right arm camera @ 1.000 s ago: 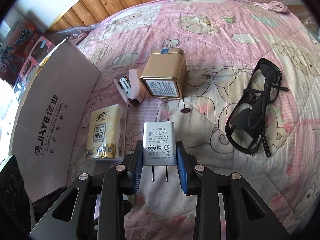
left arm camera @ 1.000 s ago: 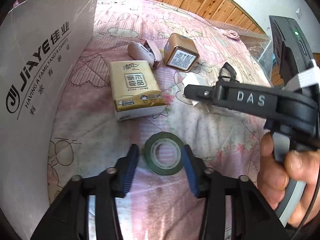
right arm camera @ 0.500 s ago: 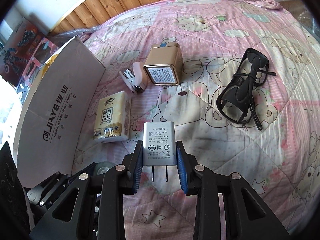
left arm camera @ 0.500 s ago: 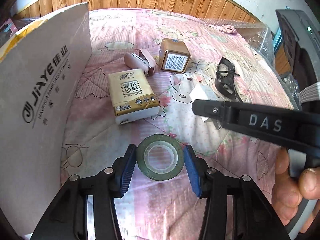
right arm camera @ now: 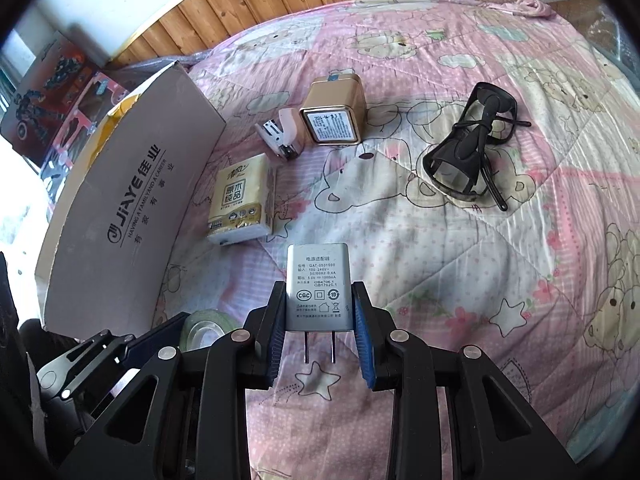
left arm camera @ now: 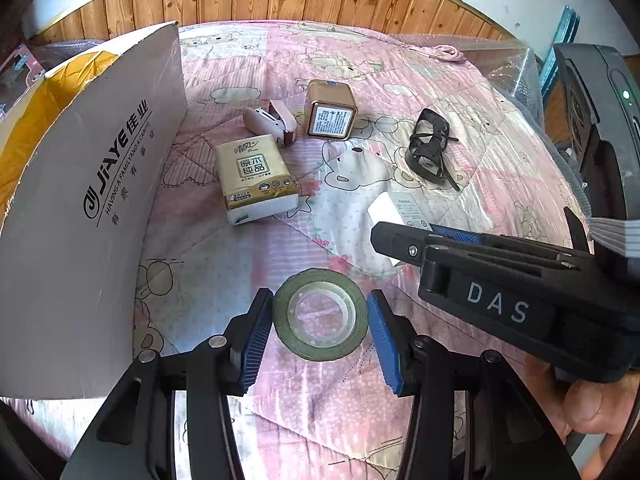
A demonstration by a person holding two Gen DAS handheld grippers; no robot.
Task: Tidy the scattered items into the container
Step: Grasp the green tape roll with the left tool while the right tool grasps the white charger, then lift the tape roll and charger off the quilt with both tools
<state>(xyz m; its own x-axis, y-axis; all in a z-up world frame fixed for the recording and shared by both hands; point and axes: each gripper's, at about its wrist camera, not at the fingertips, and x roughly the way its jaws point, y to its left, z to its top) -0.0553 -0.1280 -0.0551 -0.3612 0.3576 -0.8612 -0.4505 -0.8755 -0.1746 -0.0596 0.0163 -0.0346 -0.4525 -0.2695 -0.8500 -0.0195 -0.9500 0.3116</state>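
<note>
A pink quilt covered the bed, with the cardboard box standing open along its left side. On the quilt lay a tissue pack, a gold tin, black glasses and a stapler. The left gripper was clenched on a tape roll, seemingly lifted clear. The right gripper grasped a grey charger above the quilt.

Cardboard box flap stood as a wall on the left; open quilt lay between tissue pack and glasses, while stapler and gold tin crowded the far middle, just beside each other.
</note>
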